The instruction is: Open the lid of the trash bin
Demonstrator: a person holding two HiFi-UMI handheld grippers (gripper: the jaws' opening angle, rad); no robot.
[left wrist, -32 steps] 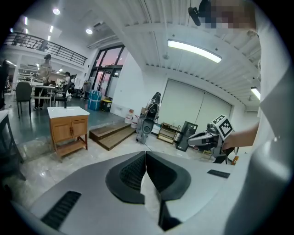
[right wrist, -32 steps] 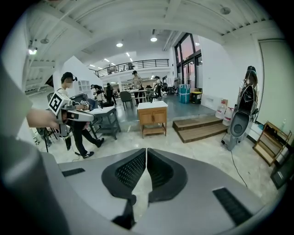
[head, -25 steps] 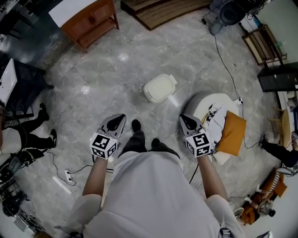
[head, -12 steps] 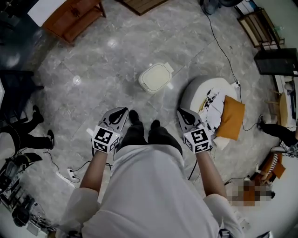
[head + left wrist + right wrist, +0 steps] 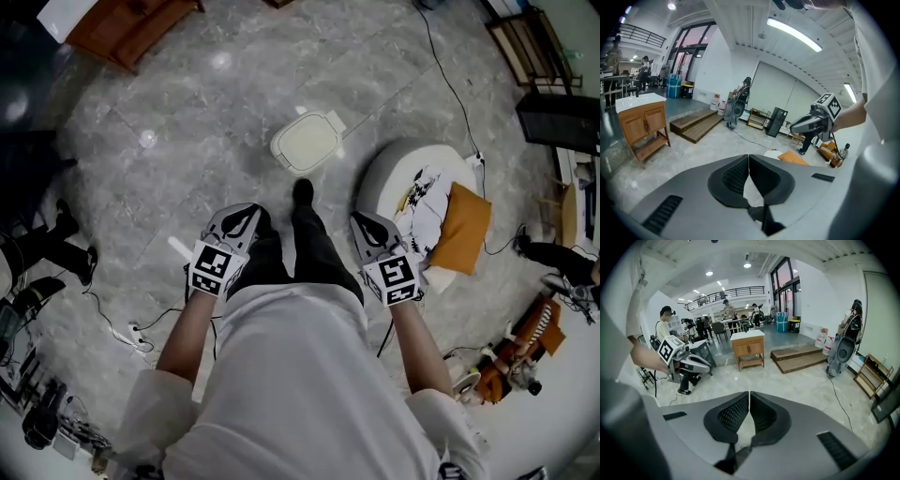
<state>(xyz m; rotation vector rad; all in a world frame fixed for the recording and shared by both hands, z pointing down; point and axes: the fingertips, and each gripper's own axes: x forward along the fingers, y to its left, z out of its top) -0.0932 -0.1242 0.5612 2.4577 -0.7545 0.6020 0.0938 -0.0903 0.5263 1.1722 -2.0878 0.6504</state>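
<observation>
the grey marble floor (image 5: 187,112) fills the head view; the person (image 5: 300,375) stands over it in a pale top and dark trousers, mid-stride; a white round pouf (image 5: 384,183) sits at the right with an orange cushion (image 5: 466,234) leaning on its far side, and a wooden cabinet (image 5: 122,33) shows at the top left corner, well apart from everything else.

the cream trash bin (image 5: 284,159) stands on the floor straight ahead, just left of the pouf; its lid (image 5: 309,139) lies flat and looks shut, so the task proper has not begun.

what has changed over the last second is the gap: the feet were well short of the bin and side by side, and now one black shoe (image 5: 302,190) is planted forward, near the bin's closer edge; the person has walked up to it, which probably puts the lid within reach of a downward stretch.

the left gripper (image 5: 246,216) and right gripper (image 5: 364,223) are carried low at either side of the legs as they were before, neither reaching toward the bin; each gripper view shows its two ribbed jaws pressed together with nothing between them, and each looks out across the room instead of down at the bin.

the next step likely calls for bending down, parting one pair of jaws and finding the lid's front lip; which edge lifts i cannot tell from here.
</observation>
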